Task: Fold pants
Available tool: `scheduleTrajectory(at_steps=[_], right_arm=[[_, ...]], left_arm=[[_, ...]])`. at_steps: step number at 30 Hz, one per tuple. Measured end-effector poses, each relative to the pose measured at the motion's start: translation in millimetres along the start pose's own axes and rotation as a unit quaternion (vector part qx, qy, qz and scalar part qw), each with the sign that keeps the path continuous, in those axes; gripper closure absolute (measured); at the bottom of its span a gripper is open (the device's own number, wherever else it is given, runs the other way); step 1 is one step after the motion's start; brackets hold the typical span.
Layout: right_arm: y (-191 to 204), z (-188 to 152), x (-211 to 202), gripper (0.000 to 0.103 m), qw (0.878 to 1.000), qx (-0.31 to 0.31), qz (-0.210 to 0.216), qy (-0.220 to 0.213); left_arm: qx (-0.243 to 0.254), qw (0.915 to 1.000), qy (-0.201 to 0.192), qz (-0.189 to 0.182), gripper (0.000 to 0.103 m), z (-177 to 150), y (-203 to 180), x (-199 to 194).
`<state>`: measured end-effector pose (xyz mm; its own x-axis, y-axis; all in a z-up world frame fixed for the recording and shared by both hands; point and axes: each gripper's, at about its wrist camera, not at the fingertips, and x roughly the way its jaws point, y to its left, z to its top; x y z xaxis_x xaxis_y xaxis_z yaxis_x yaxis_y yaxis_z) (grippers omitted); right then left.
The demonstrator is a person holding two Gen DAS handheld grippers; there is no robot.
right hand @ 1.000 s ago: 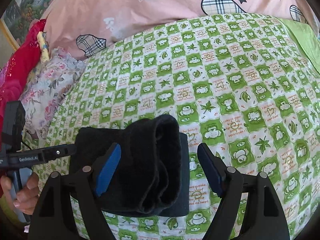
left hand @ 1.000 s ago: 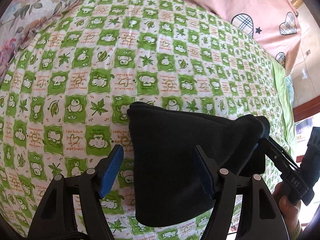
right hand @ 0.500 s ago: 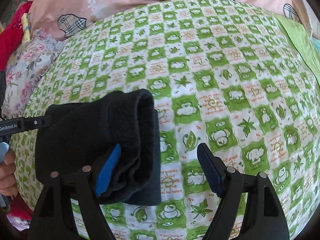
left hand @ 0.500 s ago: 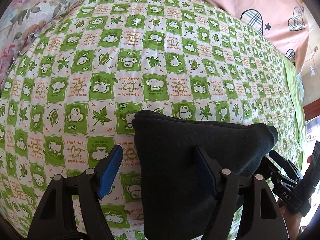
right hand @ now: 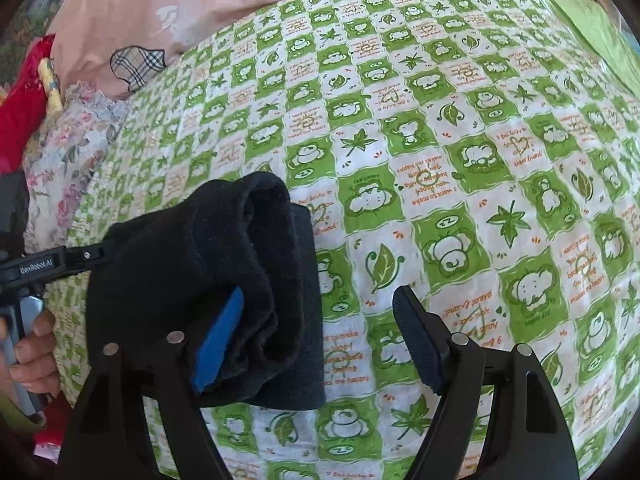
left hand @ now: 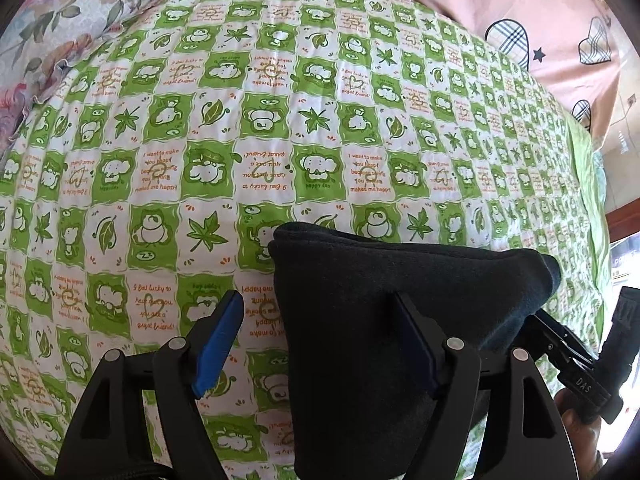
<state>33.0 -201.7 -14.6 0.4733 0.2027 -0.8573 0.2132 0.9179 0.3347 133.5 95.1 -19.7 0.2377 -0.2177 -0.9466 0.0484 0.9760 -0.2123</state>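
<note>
The black pants [left hand: 380,320] lie folded into a thick bundle on the green checked sheet [left hand: 280,140]. My left gripper [left hand: 316,344] stands open over the bundle's left edge, its right finger above the cloth and its left blue pad [left hand: 218,344] over bare sheet. In the right wrist view the pants [right hand: 224,280] show their rolled open end. My right gripper [right hand: 318,340] is open with its jaws closing a little. Its left pad [right hand: 218,340] sits against the roll; its right finger hangs apart over the sheet. Each gripper shows in the other's view: the right gripper [left hand: 576,364] and the left gripper [right hand: 48,264].
A pink quilt with plaid hearts [left hand: 540,20] lies along the far side of the bed. A floral pillow [left hand: 60,28] sits at the far left, with red cloth [right hand: 20,112] beside it. A hand [right hand: 32,344] holds the left gripper's handle. The bed's edge runs at the right [left hand: 588,200].
The right gripper has sunk toward the bed, and the pants now sit against its left finger instead of mid-gap. The bundle's raised right end has settled flatter. The left gripper has barely moved.
</note>
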Motion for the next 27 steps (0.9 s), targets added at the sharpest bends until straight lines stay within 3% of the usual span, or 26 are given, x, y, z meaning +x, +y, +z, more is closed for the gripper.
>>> scheduleTrajectory(at_steps=[7,12,18,24,27], right_arm=[[17.4,0.8,-11.0,0.028,0.998,0.001,0.07,-0.006],[22.2,-0.7,-2.0,0.028,0.997,-0.004,0.075,0.008],[9.1,-7.6,12.5,0.03,0.997,0.003,0.071,0.031],[-5.0,-14.9,23.5,0.038,0.992,0.033,0.111,0.042],[-2.6,-15.0,23.8,0.04,0.993,0.029,0.11,0.04]], left_arm=[[-0.022,0.9991,0.016,-0.031,0.028,-14.0,16.9,-18.8],[-0.021,0.9973,0.035,-0.061,0.027,-30.9,19.0,-16.9],[-0.012,0.9977,0.044,-0.049,0.025,-41.0,13.3,-8.4],[-0.018,0.9975,0.053,-0.043,0.025,-42.0,17.7,7.6],[-0.026,0.9961,0.055,-0.064,0.034,-42.0,20.3,13.0]])
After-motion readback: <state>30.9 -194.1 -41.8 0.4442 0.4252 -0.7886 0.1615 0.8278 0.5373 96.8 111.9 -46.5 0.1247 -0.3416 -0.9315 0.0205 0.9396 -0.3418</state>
